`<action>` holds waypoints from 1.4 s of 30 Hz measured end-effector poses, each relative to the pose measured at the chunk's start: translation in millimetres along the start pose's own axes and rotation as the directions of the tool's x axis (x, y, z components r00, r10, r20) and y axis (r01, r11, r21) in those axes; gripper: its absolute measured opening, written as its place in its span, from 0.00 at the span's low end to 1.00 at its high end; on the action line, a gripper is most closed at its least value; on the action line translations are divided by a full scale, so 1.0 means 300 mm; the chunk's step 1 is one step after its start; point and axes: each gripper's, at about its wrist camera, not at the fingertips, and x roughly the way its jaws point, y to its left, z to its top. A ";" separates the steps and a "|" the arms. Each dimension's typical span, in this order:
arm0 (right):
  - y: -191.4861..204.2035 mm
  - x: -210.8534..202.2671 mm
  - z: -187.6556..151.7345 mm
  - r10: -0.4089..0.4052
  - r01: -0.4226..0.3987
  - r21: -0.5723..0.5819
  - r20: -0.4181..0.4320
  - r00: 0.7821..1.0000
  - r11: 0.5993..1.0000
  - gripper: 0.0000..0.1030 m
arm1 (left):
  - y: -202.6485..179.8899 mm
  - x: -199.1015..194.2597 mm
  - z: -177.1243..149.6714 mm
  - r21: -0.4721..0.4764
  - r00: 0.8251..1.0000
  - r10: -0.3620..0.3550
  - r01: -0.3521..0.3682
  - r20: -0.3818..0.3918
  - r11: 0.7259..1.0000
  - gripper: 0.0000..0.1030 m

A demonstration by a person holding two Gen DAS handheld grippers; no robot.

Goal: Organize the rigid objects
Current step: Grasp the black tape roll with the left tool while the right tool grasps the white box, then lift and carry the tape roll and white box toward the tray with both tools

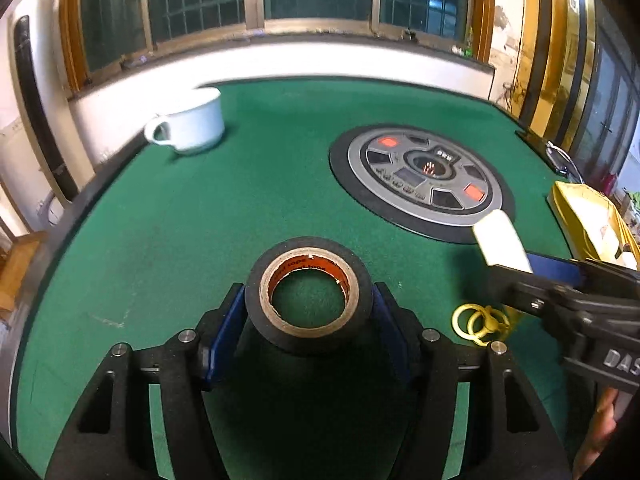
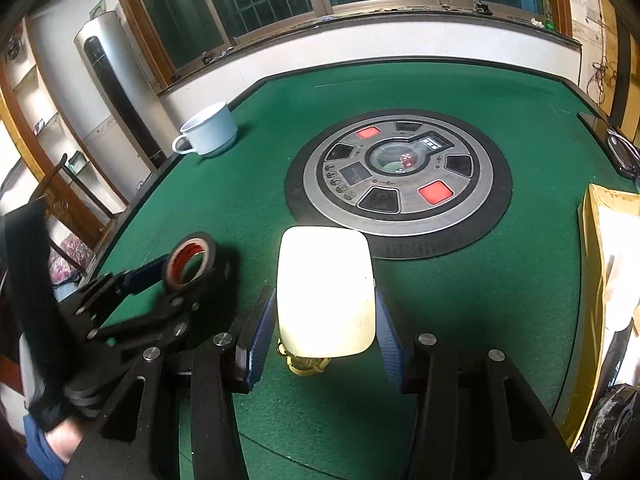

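Note:
A black tape roll (image 1: 308, 336) with an orange-printed core is clamped between the blue pads of my left gripper (image 1: 308, 292), which is shut on it. From the right wrist the roll (image 2: 192, 264) shows tilted and lifted off the green felt. My right gripper (image 2: 326, 308) is shut on a white rounded block (image 2: 326, 292), which it holds above the table. In the left wrist view that block (image 1: 500, 240) sticks out of the right gripper (image 1: 516, 256) at the right. Yellow rings (image 1: 478, 320) lie on the felt, just under the white block.
A white cup (image 1: 192, 124) stands at the far left edge of the green table (image 1: 160, 220). A round grey control panel (image 1: 424, 176) is set into the table's middle. A yellow cardboard box (image 2: 608, 264) sits at the right edge. Windows lie beyond.

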 end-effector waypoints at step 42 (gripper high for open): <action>0.058 -0.249 -0.151 0.011 -0.010 -0.006 0.141 0.990 1.000 0.42 | -0.140 -0.276 -0.045 0.091 0.968 0.082 -0.106 0.237 0.990 0.60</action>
